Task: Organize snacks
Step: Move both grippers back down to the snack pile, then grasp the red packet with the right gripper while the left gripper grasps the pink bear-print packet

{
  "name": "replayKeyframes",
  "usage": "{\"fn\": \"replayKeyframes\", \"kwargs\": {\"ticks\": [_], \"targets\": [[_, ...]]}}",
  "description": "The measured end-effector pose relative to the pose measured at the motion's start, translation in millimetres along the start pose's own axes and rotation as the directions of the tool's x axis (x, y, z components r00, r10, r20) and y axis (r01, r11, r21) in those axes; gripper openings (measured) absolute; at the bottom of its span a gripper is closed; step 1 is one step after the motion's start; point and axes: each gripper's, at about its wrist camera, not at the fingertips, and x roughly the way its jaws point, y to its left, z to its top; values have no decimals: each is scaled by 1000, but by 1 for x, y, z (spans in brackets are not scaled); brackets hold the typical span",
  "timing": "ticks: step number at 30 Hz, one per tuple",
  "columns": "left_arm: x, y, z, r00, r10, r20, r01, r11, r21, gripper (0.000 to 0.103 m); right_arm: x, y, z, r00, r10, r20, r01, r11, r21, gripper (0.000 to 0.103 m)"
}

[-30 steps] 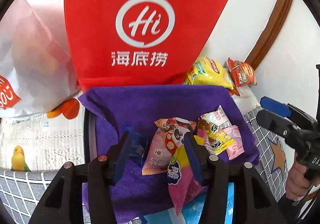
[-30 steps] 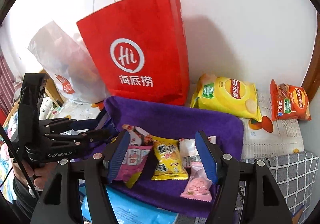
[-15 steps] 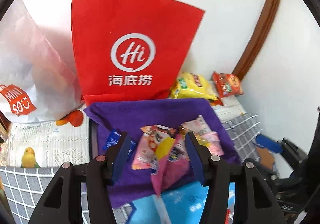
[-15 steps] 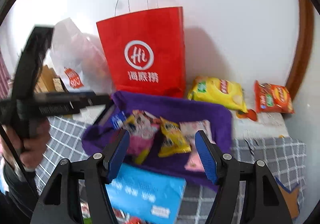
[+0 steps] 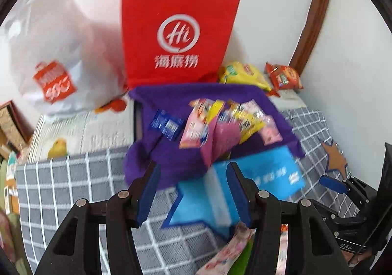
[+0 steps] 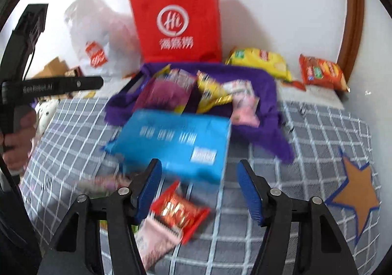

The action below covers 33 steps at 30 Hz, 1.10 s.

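Observation:
Several small snack packets point(image 5: 220, 118) lie heaped on a purple cloth point(image 5: 196, 96) draped over a tray; the right wrist view shows the heap point(image 6: 210, 91) too. A blue box point(image 5: 269, 177) rests against the cloth's near edge. My left gripper point(image 5: 193, 189) hovers open over that box, with nothing between its pads. My right gripper point(image 6: 199, 186) is closing its jaws above a red packet point(image 6: 181, 211) on the checked cover; the pads touch nothing. A pink packet point(image 6: 154, 238) lies partly under the red one.
A red paper bag point(image 5: 176, 30) and a white plastic bag point(image 5: 56, 54) stand at the wall. A yellow chip bag point(image 6: 259, 61) and an orange one point(image 6: 321, 71) lie at the back right. A hand point(image 6: 19, 128) grips a handle at the left edge.
Both grippers have drawn back from the purple cloth toward the near side. The blue box and the red packet have come into view. The right jaws stand a little narrower.

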Motion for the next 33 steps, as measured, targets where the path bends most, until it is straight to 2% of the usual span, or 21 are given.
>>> {"fn": "replayKeyframes", "kwargs": {"ticks": [4,9,16,19,26,30,31,33], "targets": [[-6,9,-21,999,8,-31,-9,1000,-18,54,10,13,-21,998,63,4,-63,997,-42,50],[-16,14,-37,998,40,-45,-40,999,-9,54,33,16,-26,993,120,-23,-121,992,-41,50],[-18,15,-49,998,27,-55,-28,999,-18,54,49,5,-31,984,133,-118,-137,990,-25,50],[-12,14,-55,997,13,-73,-15,999,-30,54,45,7,-37,980,147,-136,-155,987,-48,56],[-2,5,-64,994,-1,-105,-1,1000,-14,54,41,18,-48,981,118,-157,-142,978,-152,58],[0,-1,-67,994,-13,-107,12,1000,-12,54,52,15,-49,981,96,-170,-117,986,-117,58],[0,-2,-67,994,-16,-107,15,1000,-11,54,52,13,-48,984,92,-151,-107,989,-99,55],[0,-5,-69,994,-29,-107,28,1000,-5,54,52,10,-47,991,53,-125,-62,996,-63,41]]}}
